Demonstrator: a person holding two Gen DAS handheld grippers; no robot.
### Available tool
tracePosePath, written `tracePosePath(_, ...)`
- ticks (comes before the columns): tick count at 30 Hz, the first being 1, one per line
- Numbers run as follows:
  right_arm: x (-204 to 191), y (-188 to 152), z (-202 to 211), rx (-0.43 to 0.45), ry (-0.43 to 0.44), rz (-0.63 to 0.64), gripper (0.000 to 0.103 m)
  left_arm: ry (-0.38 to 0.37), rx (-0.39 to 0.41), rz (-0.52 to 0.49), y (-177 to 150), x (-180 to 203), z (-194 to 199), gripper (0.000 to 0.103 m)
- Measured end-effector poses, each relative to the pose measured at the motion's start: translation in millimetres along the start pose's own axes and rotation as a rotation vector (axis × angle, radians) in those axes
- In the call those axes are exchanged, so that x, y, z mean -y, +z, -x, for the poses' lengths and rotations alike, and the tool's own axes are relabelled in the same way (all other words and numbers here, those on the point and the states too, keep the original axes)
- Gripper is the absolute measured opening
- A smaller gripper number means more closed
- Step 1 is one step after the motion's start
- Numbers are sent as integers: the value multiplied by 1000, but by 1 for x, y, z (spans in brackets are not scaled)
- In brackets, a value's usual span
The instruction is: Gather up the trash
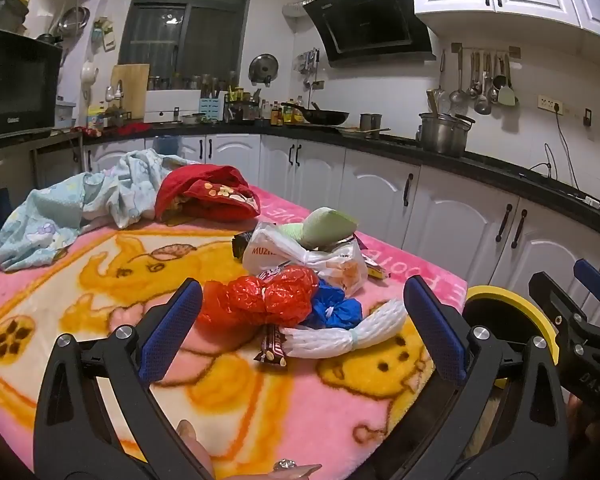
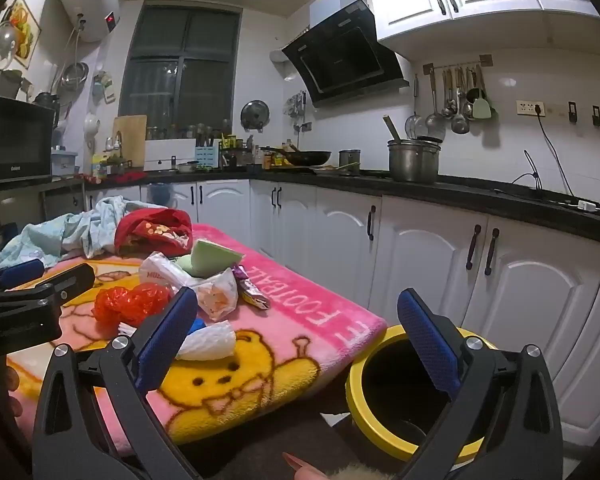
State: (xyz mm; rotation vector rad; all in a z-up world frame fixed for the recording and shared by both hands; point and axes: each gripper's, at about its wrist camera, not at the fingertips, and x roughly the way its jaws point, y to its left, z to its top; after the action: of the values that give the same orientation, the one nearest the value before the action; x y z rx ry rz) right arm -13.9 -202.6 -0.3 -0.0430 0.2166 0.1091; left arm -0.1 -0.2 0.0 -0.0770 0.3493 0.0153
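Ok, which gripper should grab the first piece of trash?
Probably the left gripper: its open jaws already frame the red plastic bag and white foam net. The right gripper, also open, faces the yellow-rimmed bin beside the table.

white cabinets (image 2: 420, 240) | black countertop (image 2: 480, 190) | dark window (image 2: 180, 60) | range hood (image 2: 348, 60)

My right hand-held gripper (image 2: 296, 336) stands wide open and empty above the pink blanket's (image 2: 300, 344) edge. Just beside that edge sits the yellow-rimmed bin (image 2: 354, 384). Red bag (image 2: 128, 300), white bags (image 2: 216, 292) and wrappers (image 2: 252, 290) lie piled on the blanket.
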Motion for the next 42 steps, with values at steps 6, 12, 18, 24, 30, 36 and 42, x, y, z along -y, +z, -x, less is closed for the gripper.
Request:
tracePosePath(6,0,0,0,6,0,-3,97,-1,5,2,0,0,1,93)
tracePosePath(12,1,0,0,0,-2,-6,97,-3,1,3,0,0,0,93)
tracePosePath(18,1,0,0,0,-1,-5,97,-3,3,2,0,0,0,93)
tracePosePath(24,1,-1,-1,-1,-2,-5,97,-3,4,2,0,0,0,93)
tracePosePath(30,1,-1,-2,-2,-2,-4,97,-3,3,3,0,0,0,93)
tracePosePath(36,1,-1,-2,-4,-2,-4,97,-4,3,1,0,0,0,93)
tracePosePath(42,1,-1,-1,-3,-2,-4,97,-3,5,2,0,0,0,93)
